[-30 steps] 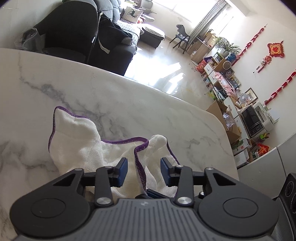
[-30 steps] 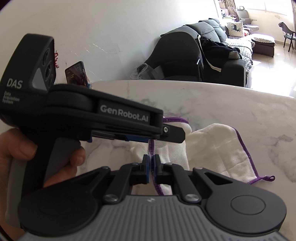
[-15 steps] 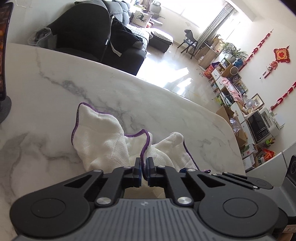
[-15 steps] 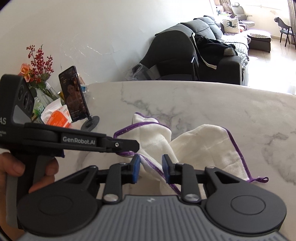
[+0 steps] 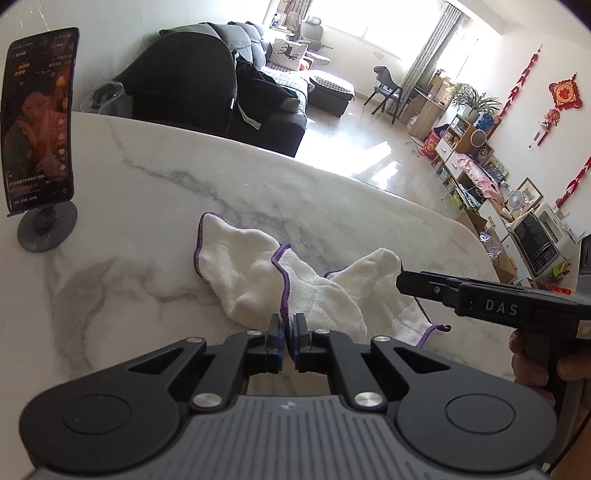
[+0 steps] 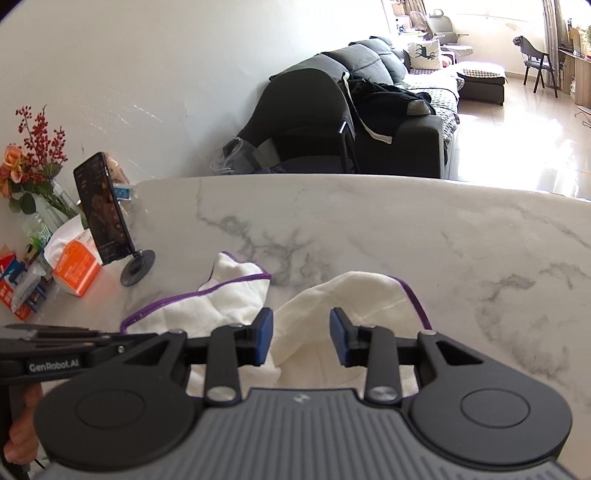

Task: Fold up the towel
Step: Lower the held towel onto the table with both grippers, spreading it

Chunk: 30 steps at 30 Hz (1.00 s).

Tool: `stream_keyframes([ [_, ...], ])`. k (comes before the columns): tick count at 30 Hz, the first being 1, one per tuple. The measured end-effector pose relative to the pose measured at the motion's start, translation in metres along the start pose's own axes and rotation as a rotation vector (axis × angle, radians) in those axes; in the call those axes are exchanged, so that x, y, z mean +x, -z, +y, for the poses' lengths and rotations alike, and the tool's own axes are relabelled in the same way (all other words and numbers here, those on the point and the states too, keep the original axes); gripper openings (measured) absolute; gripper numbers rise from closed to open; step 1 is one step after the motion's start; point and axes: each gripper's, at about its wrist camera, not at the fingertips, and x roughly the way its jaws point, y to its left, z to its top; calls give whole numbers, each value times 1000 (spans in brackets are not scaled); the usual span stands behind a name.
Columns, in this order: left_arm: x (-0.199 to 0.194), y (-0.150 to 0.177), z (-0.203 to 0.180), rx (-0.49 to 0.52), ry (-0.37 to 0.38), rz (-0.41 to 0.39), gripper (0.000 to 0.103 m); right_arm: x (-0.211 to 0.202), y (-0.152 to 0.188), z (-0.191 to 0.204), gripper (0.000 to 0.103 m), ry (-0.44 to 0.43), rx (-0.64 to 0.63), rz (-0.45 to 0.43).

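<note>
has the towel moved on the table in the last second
Yes. In the left wrist view the towel now lies much nearer the phone stand, dragged that way by the left gripper pinching its purple edge.

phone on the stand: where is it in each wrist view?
Left wrist: phone stands at the far left edge, upright on its round base, on the table.
Right wrist: phone at middle left, beside the orange tissue box.
Shared landmark: the white towel.

Bright living room beyond a white marble counter point(image 5: 155, 206). Dark grey sofa point(image 5: 221, 96) against a plain white wall at upper centre, sunlit window point(image 5: 369, 22) with curtains behind, glossy pale floor point(image 5: 369, 155). Cluttered shelving point(image 5: 476, 166) and red hangings point(image 5: 565, 94) along the right wall.
</note>
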Motion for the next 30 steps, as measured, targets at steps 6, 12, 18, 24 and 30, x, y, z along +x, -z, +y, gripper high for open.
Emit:
stream_keyframes([
  [6, -12, 11, 10, -5, -33, -1, 5, 9, -5, 4, 40, 27, -13, 11],
  [12, -21, 21, 20, -19, -86, -9, 5, 21, -4, 14, 41, 20, -48, 33],
  [18, -29, 31, 32, -39, -122, -2, 5, 32, -4, 25, 46, 20, -98, 59],
  [24, -33, 39, 42, -49, -181, 1, 5, 37, -3, 23, 54, 29, -90, 69],
  [30, -32, 45, 49, -55, -230, 7, 5, 41, 3, 30, 56, -15, -112, 105],
])
